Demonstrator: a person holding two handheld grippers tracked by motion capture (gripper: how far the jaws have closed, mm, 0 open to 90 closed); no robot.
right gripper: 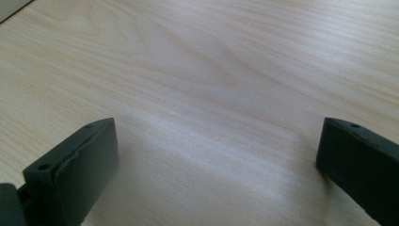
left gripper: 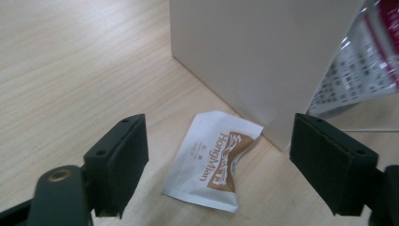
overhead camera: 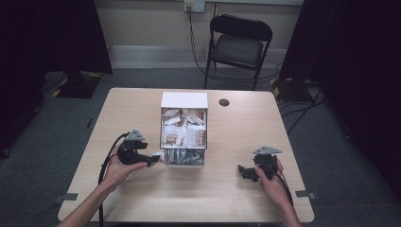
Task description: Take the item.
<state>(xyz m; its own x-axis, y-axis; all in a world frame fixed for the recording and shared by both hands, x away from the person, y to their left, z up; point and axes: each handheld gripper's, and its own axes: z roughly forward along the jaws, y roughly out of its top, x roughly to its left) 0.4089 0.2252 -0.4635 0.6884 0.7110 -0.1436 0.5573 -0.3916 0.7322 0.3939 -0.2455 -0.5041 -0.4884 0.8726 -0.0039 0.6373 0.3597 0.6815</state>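
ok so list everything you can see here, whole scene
table: 1, light wood, centre of the room
box: 1, white, open top, middle of the table
packets in box: several, white-brown and silver, exact count unclear
loose packet: 1, white with brown print, flat on the table by the box corner, between the left jaws
disc: 1, dark, small, on the table right of the box
chair: 1, black, beyond the table
cables: several, black, on the floor
left gripper: 1, black, open, at the box's near left corner
right gripper: 1, black, open, over bare table
hands: 2, one on each gripper
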